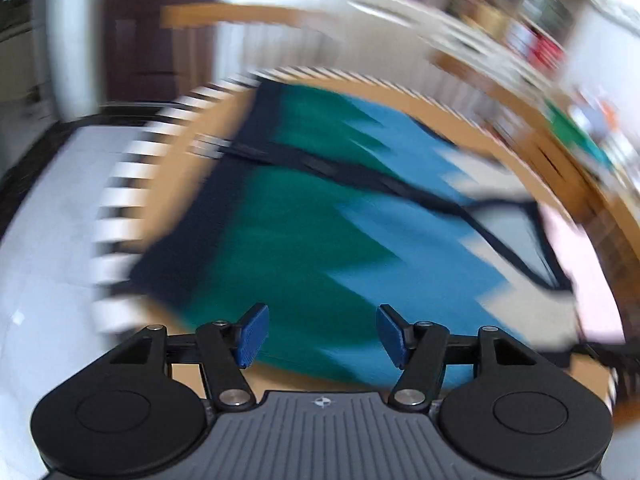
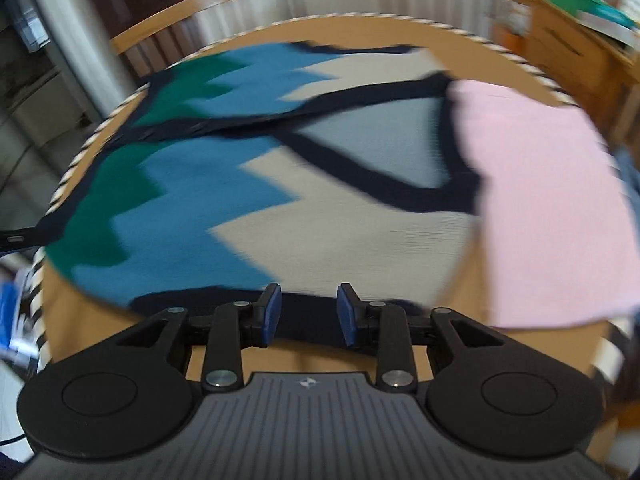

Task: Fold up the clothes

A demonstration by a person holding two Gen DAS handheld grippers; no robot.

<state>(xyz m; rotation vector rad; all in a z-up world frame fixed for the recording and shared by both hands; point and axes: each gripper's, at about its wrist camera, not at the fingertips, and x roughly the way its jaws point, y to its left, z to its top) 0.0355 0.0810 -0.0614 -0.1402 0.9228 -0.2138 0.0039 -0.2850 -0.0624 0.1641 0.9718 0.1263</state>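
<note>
A knitted cardigan [image 2: 224,208] with green, blue and cream zigzag bands and dark navy trim lies spread flat on a round wooden table [image 2: 100,320]. It also shows in the left wrist view [image 1: 320,216]. My left gripper [image 1: 322,334] is open and empty over the garment's green end near the table's edge. My right gripper [image 2: 308,314] is open and empty just above the navy side hem nearest the camera. A pink garment [image 2: 540,208] lies beside the cardigan's V-neck, overlapping its right edge. Both views are motion-blurred.
The table has a black-and-white striped rim [image 1: 120,200]. Wooden chairs [image 2: 168,28] stand behind it. Shelves with books and clutter [image 1: 520,12] fill the right background. A light tiled floor [image 1: 40,280] lies to the left.
</note>
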